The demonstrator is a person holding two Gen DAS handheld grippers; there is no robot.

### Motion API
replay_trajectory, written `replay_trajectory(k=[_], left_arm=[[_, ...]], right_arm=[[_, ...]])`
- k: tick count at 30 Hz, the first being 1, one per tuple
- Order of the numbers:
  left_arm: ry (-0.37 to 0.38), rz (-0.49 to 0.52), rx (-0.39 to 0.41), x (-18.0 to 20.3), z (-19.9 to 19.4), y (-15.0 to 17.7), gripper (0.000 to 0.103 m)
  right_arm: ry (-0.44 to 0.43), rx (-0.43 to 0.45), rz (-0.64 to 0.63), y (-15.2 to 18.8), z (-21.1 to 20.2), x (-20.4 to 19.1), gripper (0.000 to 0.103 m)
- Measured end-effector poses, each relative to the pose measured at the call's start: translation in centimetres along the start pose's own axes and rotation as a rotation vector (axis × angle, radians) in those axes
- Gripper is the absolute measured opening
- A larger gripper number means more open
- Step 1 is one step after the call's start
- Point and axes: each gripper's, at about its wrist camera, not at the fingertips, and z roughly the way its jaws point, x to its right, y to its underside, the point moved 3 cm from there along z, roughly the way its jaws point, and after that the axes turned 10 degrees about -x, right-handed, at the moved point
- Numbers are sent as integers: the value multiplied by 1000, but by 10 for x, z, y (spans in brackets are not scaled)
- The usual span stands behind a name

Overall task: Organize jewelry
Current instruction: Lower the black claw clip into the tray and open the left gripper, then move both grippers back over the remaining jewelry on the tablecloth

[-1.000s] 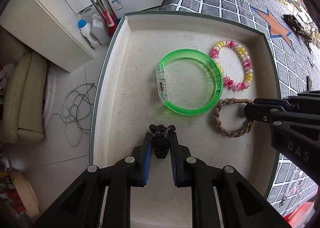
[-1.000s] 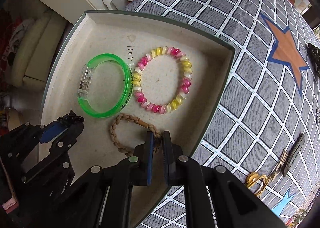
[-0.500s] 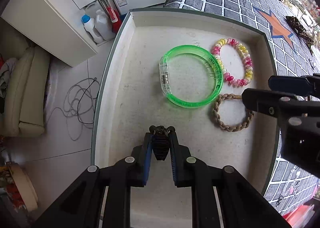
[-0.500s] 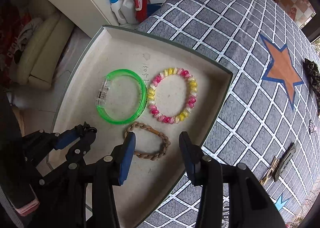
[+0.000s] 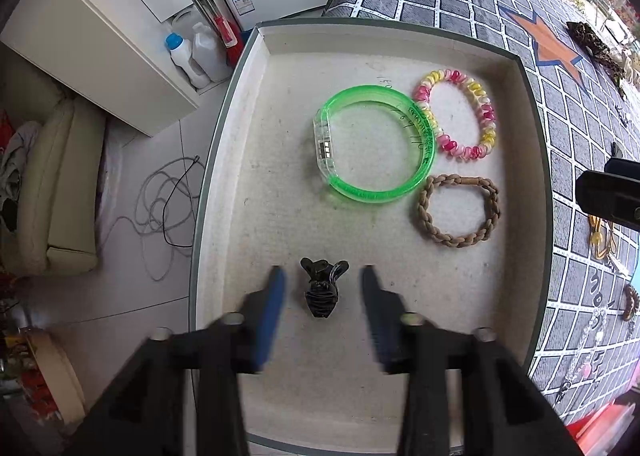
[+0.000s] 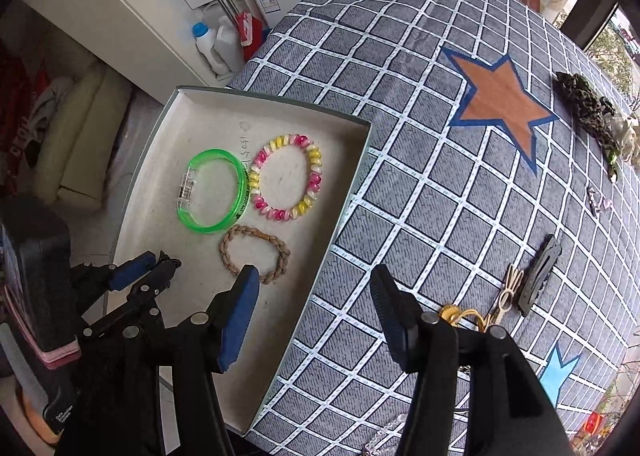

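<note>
the black hair claw [image 5: 322, 290] lies loose on the tray [image 5: 256, 159] floor, low centre of the left view, between the wide-open, empty left gripper [image 5: 323, 288]. lift straight up without nudging it. the right gripper [image 6: 314, 292], also spread and empty, hangs over the tray's edge, free to fetch more from the cloth [image 6: 440, 183].

The right gripper [image 6: 316, 314] hangs wide open over the tray's [image 6: 348, 191] right wall; inside lie a green bangle [image 6: 212, 191], a beaded bracelet [image 6: 288, 177] (pink and yellow) and a braided bracelet [image 6: 256, 254].
</note>
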Motion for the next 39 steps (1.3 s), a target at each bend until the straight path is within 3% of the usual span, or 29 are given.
replay_trajectory(k=[1, 7, 12, 17, 20, 22, 31, 39], left_arm=[[-12, -13, 25, -1, -5, 1, 103], [-38, 16, 32, 7, -18, 6, 103], [-54, 41, 51, 17, -30, 13, 103], [-41, 83, 60, 31, -40, 11, 103], [-34, 119, 71, 49, -47, 9, 103], [-29, 145, 77, 62, -52, 6, 103], [-5, 286, 96, 128, -71, -4, 103], [2, 402, 81, 185, -70, -4, 103]], right_arm=[[-4, 0, 13, 6, -2, 4, 61], [-22, -1, 80, 23, -10, 32, 62], [-50, -5, 149, 37, -13, 58, 77], [-65, -12, 217, 56, -15, 85, 80], [-77, -8, 262, 67, -16, 101, 81], [-83, 2, 289, 73, -19, 111, 89], [-97, 44, 419, 109, -32, 160, 90], [-107, 74, 606, 165, -34, 220, 91]])
